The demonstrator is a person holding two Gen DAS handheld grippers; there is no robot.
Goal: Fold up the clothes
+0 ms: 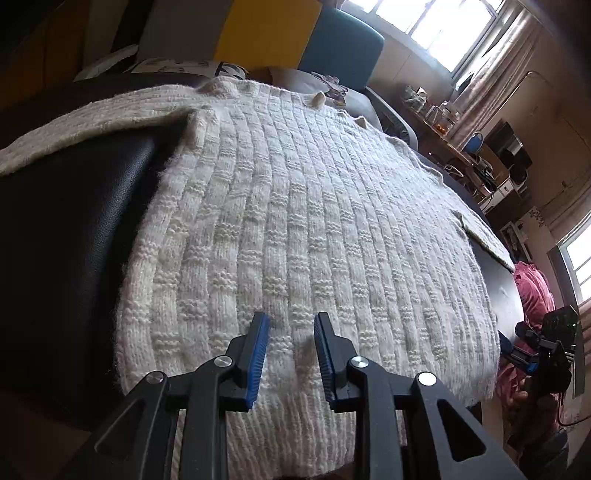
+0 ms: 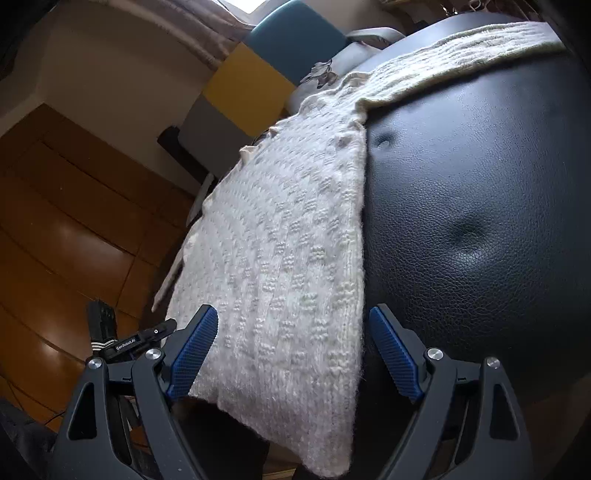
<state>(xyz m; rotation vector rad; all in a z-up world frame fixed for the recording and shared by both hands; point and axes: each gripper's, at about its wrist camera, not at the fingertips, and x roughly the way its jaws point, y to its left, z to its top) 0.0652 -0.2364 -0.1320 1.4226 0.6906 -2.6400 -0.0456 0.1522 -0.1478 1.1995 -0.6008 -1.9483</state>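
While both tongs hover unclenched, I judge the cream ribbed knitted sweater [image 1: 295, 221] soft, floppy, best pinched at its hem over the black leather seat's [image 2: 480, 221] front edge.

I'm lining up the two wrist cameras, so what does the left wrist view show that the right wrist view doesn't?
Only the left wrist view shows the windows with curtains, the cluttered shelf and the pink cloth past the sweater's far side.

Only the right wrist view shows the wooden floor and the dimples in the black leather seat.

Both show the cream knitted sweater spread on the black leather, the yellow panel, the teal chair, and open blue-padded tongs over the hem: left tongs, right tongs.
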